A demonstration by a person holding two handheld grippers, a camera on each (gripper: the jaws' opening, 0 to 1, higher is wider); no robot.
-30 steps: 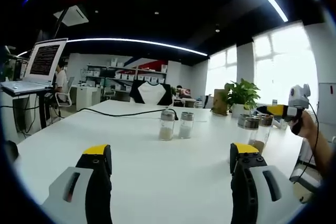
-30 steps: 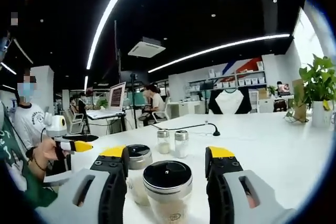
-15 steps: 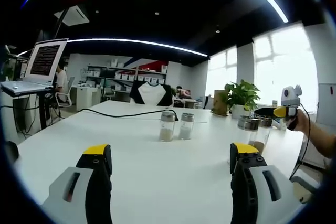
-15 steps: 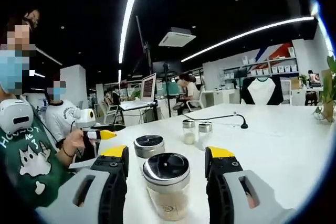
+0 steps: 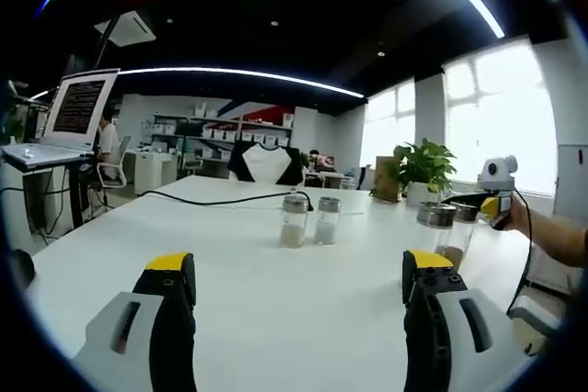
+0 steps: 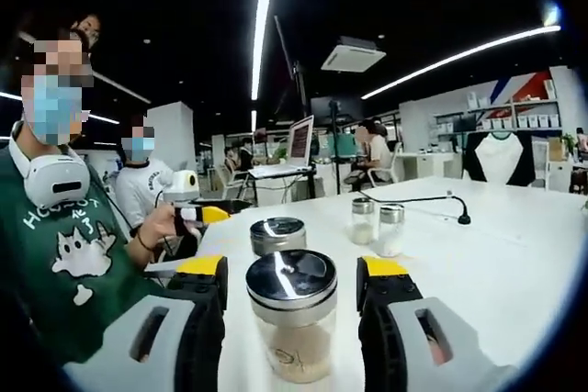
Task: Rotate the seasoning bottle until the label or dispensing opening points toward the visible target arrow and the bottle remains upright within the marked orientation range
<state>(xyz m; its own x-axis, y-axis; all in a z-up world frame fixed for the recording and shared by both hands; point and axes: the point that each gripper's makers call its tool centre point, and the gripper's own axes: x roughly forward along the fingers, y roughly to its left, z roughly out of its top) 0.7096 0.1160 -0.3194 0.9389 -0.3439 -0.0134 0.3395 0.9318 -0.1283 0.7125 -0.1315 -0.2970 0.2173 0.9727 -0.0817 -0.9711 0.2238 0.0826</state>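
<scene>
Two glass seasoning bottles with metal lids stand upright on the white table (image 5: pixel 230 263), side by side at the right (image 5: pixel 435 227) (image 5: pixel 463 221). In the right gripper view the nearer bottle (image 6: pixel 292 319) stands between the jaws of my right gripper (image 6: pixel 292 271), which is open with a gap on each side. The second bottle (image 6: pixel 277 235) is just behind it. My left gripper (image 5: pixel 299 265) hangs open over bare table. A hand holds the right gripper (image 5: pixel 493 197) beside the bottles. The left gripper (image 6: pixel 200 215) shows at the left.
Two small shakers (image 5: pixel 293 219) (image 5: pixel 326 218) stand mid-table, with a black cable (image 5: pixel 220 199) behind them. A laptop on a stand (image 5: pixel 69 117) is at the left, a potted plant (image 5: pixel 421 167) at the far right. People (image 6: pixel 55 227) sit along the table's edge.
The right gripper view has swung left, so more of the people and the table edge show. The near bottle stays between its jaws. In the left gripper view the right gripper has drifted towards the bottles.
</scene>
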